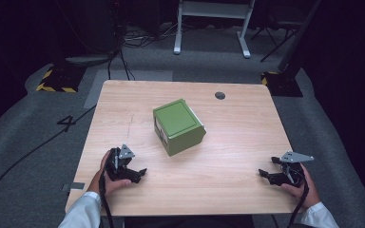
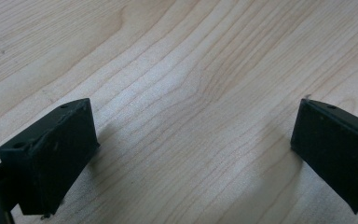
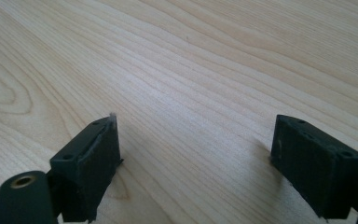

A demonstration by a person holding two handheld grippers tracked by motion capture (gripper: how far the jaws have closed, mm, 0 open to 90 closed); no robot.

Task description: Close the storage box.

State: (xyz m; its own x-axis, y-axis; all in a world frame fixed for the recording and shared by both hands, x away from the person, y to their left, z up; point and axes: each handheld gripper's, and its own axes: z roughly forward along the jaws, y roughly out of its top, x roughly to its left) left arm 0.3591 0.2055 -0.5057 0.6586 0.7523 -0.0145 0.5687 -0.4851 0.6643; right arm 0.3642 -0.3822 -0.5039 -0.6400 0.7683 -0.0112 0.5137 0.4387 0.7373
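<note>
A green box (image 1: pixel 178 126) is set mid-table (image 1: pixel 228 156), well apart from the left gripper (image 1: pixel 140 175) and right gripper (image 1: pixel 263 175), both spread wide and empty.

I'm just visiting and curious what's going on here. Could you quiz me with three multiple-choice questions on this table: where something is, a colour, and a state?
1. Where is the box?
A. mid-table
B. on the floor
C. in a gripper

2. What colour is it?
A. red
B. green
C. blue

3. How do the jaws of the left gripper stand?
A. clamped on the box
B. closed empty
C. apart

Answers: 1 A, it sits on the wooden table between both grippers. 2 B, its top and sides are green. 3 C, the left gripper view shows bare wood between its jaws.
</note>
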